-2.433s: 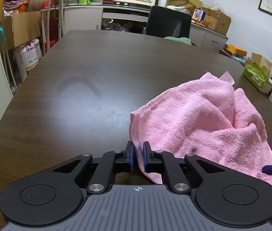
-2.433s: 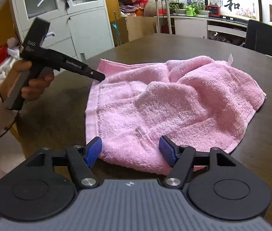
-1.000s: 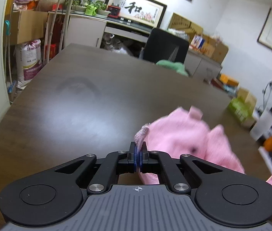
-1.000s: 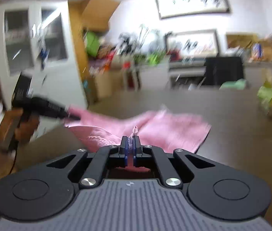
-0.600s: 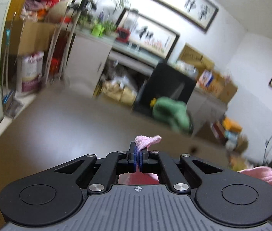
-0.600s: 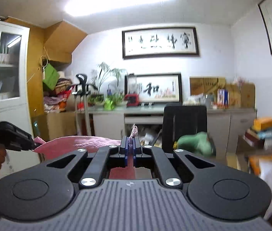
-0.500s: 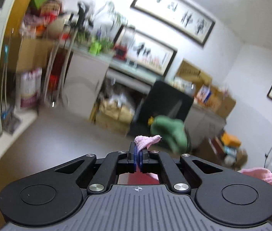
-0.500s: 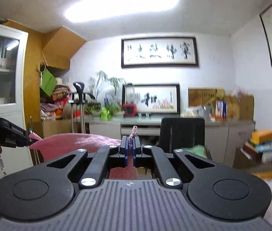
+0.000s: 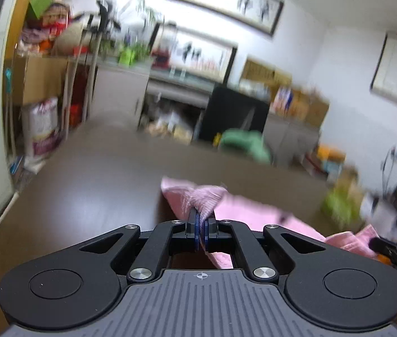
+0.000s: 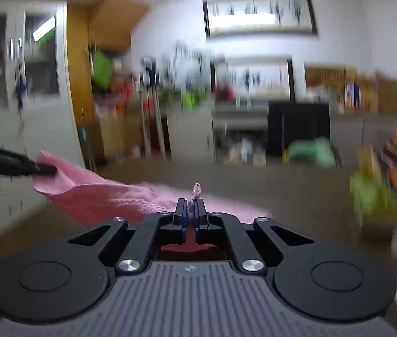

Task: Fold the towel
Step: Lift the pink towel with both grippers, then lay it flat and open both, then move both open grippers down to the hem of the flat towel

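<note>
Left gripper [image 9: 201, 233]: blue pads pressed together on a bunched corner of the pink towel [image 9: 243, 210], with a tuft of cloth standing up above the fingertips. Right gripper [image 10: 189, 219]: pads likewise clamped on another corner of the towel, a small twist of fabric poking up between them.

Towel: held off the dark wooden table [image 9: 100, 179] at both pinched corners. In the right wrist view the cloth runs leftward from the right gripper to the left gripper's black nose; in the left wrist view it stretches rightward toward the right gripper at the frame edge. Whether any part touches the table cannot be told.

Containers: open cardboard boxes [image 9: 299, 106] sit on the grey counter along the far wall, contents blurred beyond identification. A white printed sack [image 9: 42, 132] stands on the floor left of the table. A black chair [image 9: 234, 115] stands at the table's far end, with a green bundle [image 9: 243, 143] beside it. Both views are motion-blurred.
</note>
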